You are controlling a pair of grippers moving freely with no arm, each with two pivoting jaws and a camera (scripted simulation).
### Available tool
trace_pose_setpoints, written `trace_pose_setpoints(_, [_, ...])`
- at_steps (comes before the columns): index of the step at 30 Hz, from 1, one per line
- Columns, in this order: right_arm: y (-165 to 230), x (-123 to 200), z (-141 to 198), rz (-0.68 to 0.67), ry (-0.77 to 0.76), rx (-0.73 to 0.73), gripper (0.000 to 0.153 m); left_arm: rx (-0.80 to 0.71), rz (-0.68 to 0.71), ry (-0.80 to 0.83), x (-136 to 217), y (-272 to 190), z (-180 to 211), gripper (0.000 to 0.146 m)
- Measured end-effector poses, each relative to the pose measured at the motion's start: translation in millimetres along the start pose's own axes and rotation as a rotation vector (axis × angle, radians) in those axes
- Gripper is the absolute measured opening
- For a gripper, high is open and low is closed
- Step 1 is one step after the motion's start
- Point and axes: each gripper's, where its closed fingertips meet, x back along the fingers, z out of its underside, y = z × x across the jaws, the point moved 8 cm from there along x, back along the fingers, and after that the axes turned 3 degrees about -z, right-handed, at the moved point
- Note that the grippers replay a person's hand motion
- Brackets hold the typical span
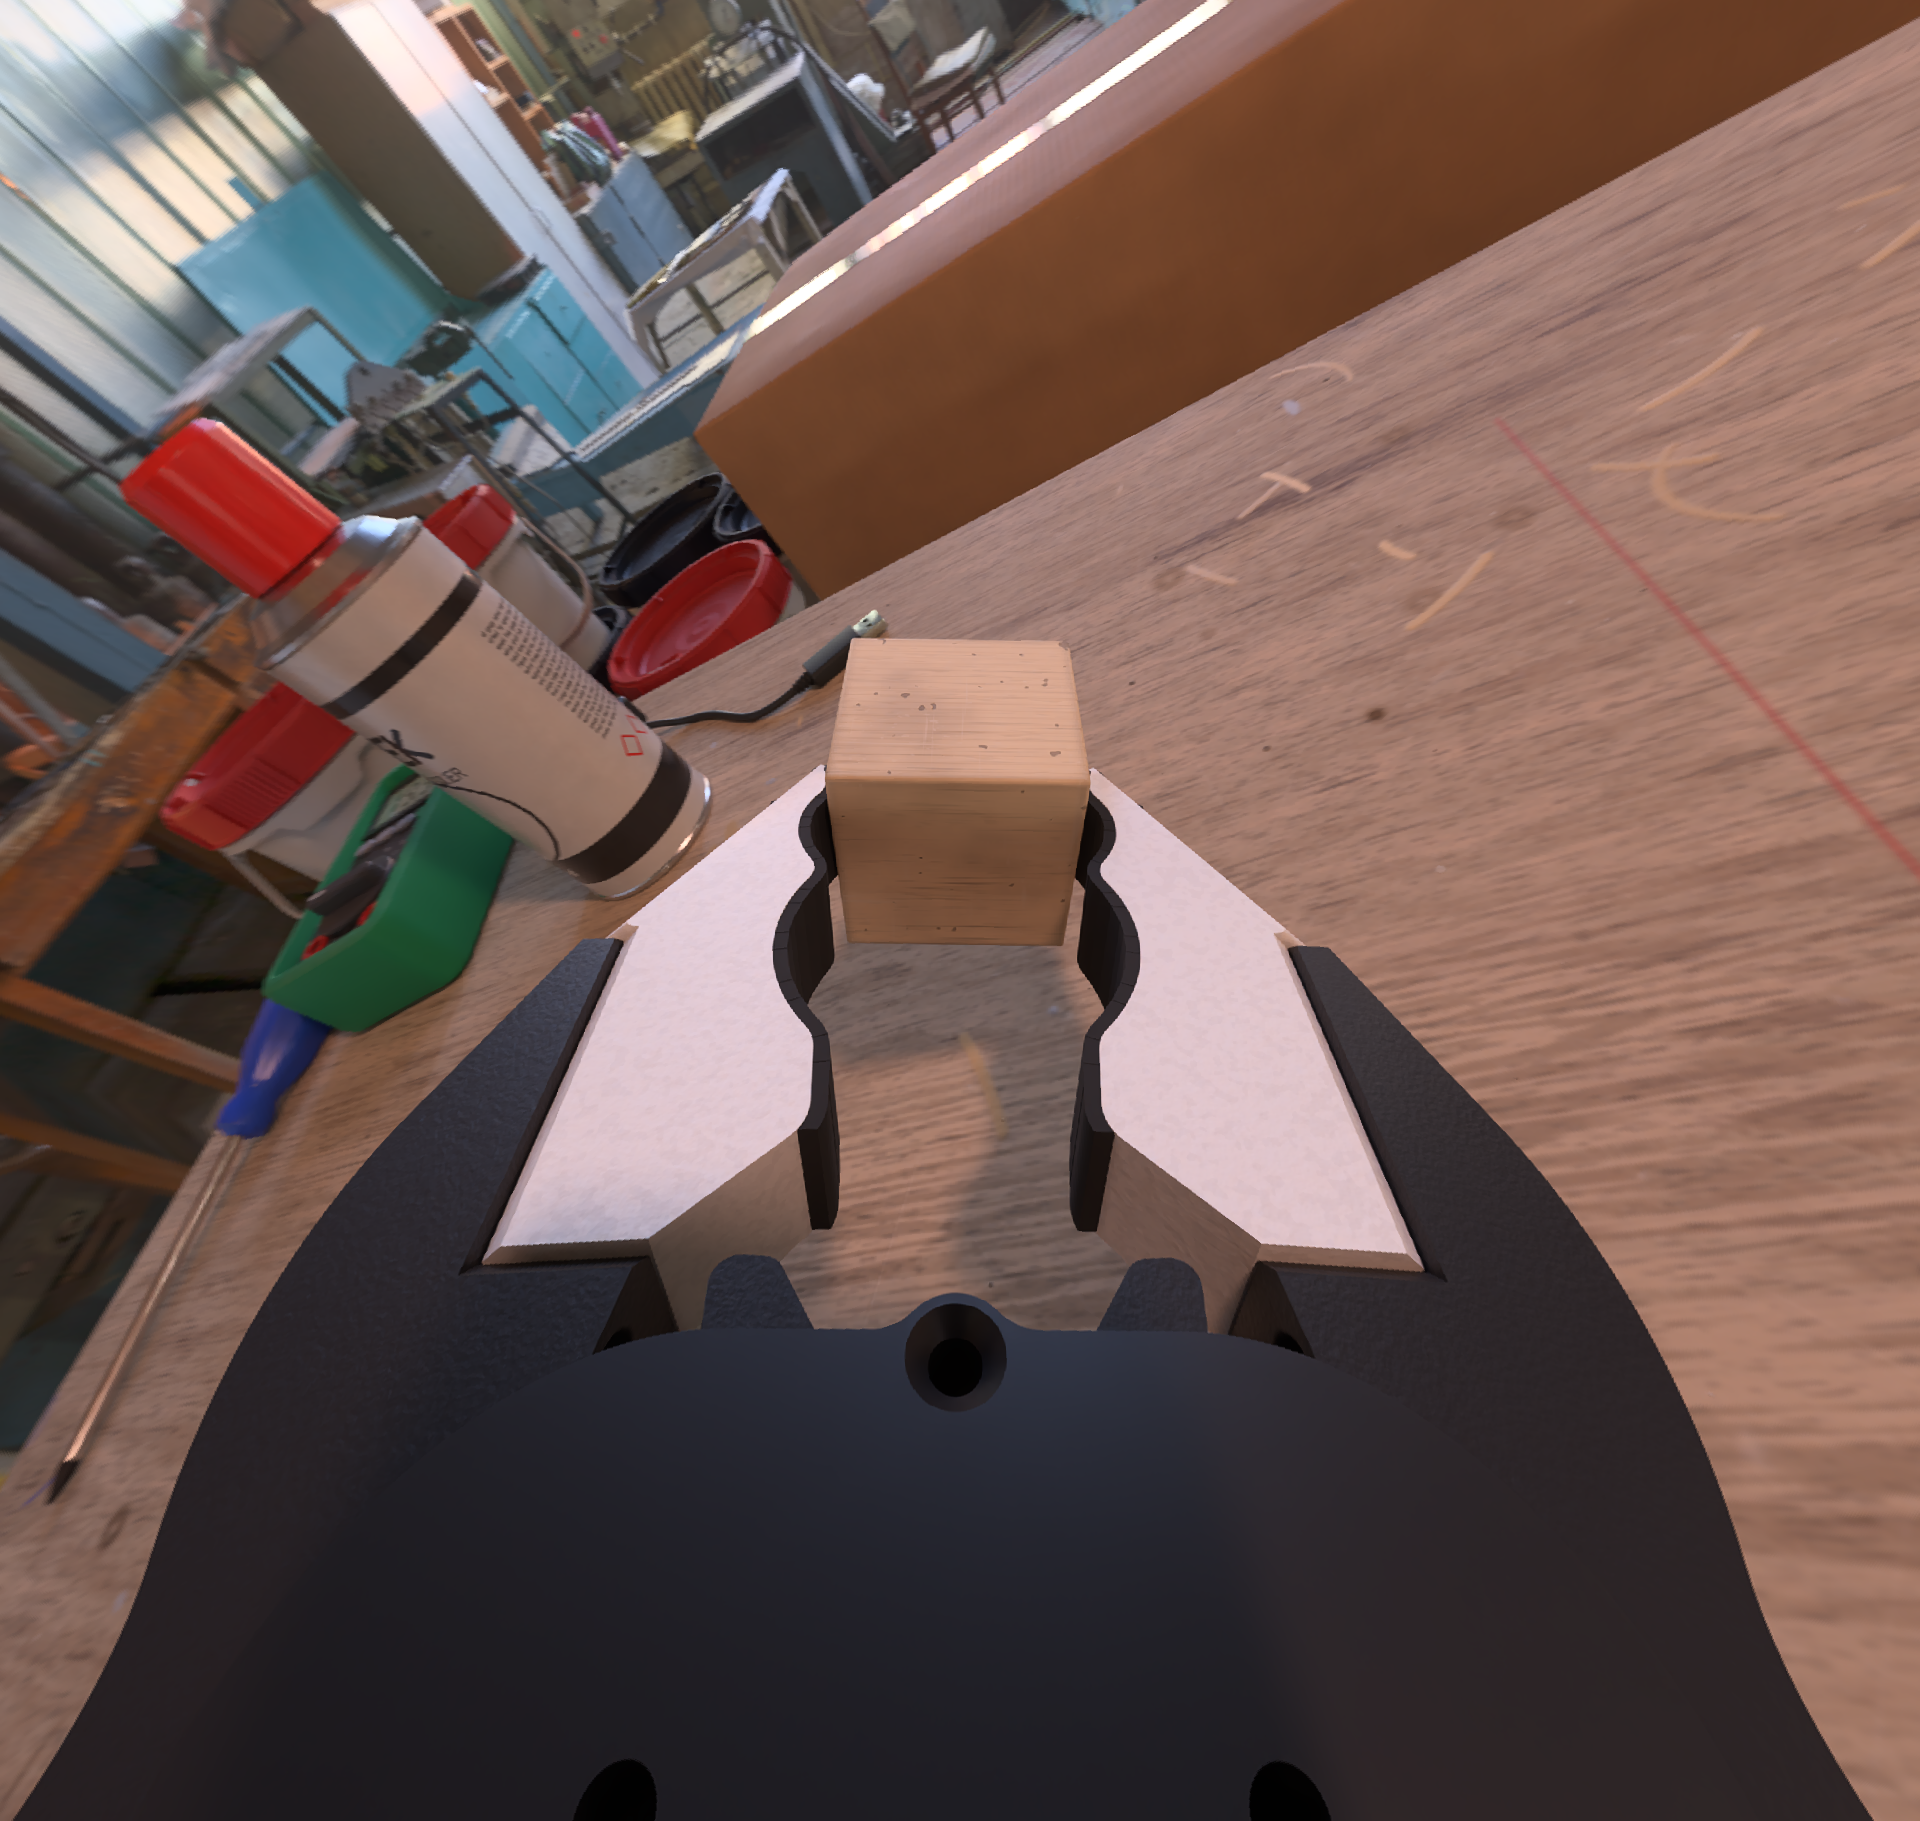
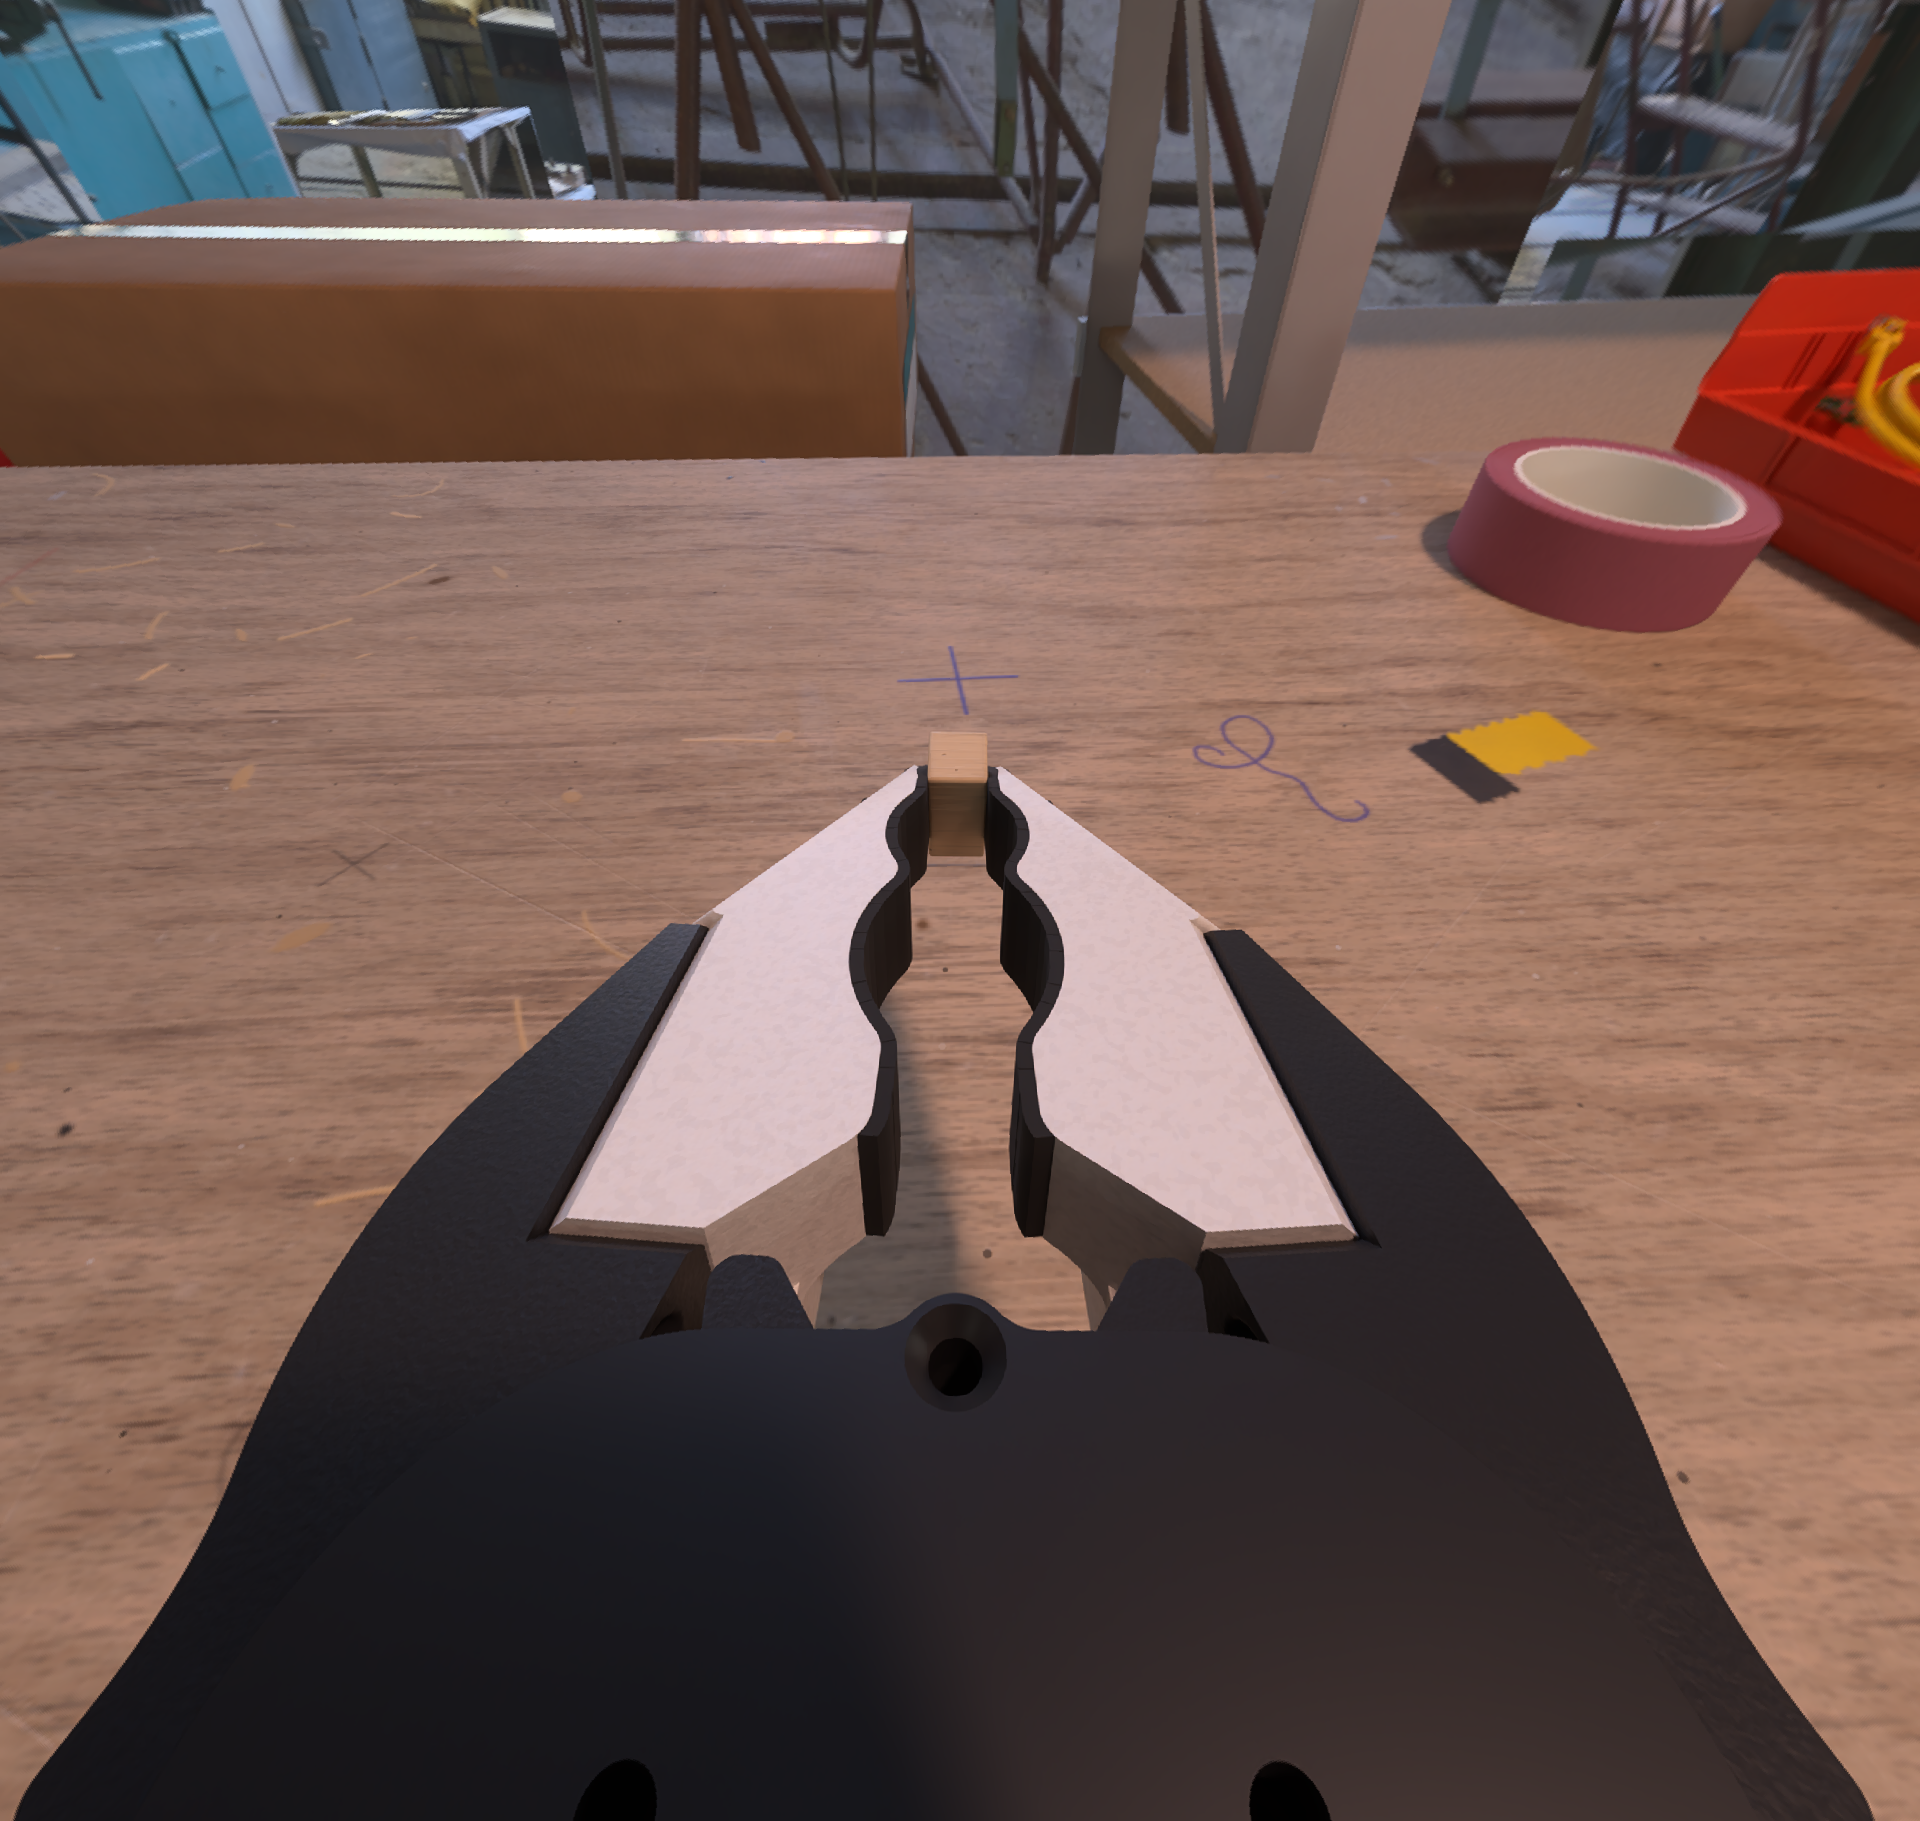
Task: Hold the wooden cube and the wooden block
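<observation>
In the left wrist view my left gripper [image 1: 956,815] is shut on a pale wooden cube [image 1: 956,732]. Both fingertips press its sides and it hangs a little above the wooden tabletop [image 1: 1455,836]. In the right wrist view my right gripper [image 2: 957,805] is shut on a small narrow wooden block [image 2: 957,795], pinched upright between the fingertips above the tabletop [image 2: 416,732].
Left view: a white spray can with a red cap [image 1: 457,670], a green holder [image 1: 405,919], a blue-handled screwdriver [image 1: 197,1200], a red lid [image 1: 707,608], a cable [image 1: 769,701] and an orange box [image 1: 1195,296]. Right view: a pink tape roll [image 2: 1610,530], a red tray [image 2: 1829,421], the orange box [image 2: 447,348].
</observation>
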Motion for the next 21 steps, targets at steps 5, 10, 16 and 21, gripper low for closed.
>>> trace_pose_setpoints(5, [-3.9,3.1,-0.2,-0.028,-0.035,-0.067,0.009,-0.013,-0.063,0.016,-1.3,2.9,1.9,0.044])
trace_pose_setpoints(10, [-4.5,3.2,0.0,-0.044,-0.035,-0.088,0.009,-0.06,-0.102,0.045,-4.1,1.3,3.6,0.044])
trace_pose_setpoints(16, [-4.8,2.6,0.4,-0.047,-0.031,-0.093,0.009,-0.121,-0.14,0.037,-4.5,-0.9,3.7,0.044])
trace_pose_setpoints(21, [-2.4,1.0,0.8,-0.054,-0.017,-0.072,0.009,-0.097,-0.175,0.022,-2.2,3.4,3.6,0.044])
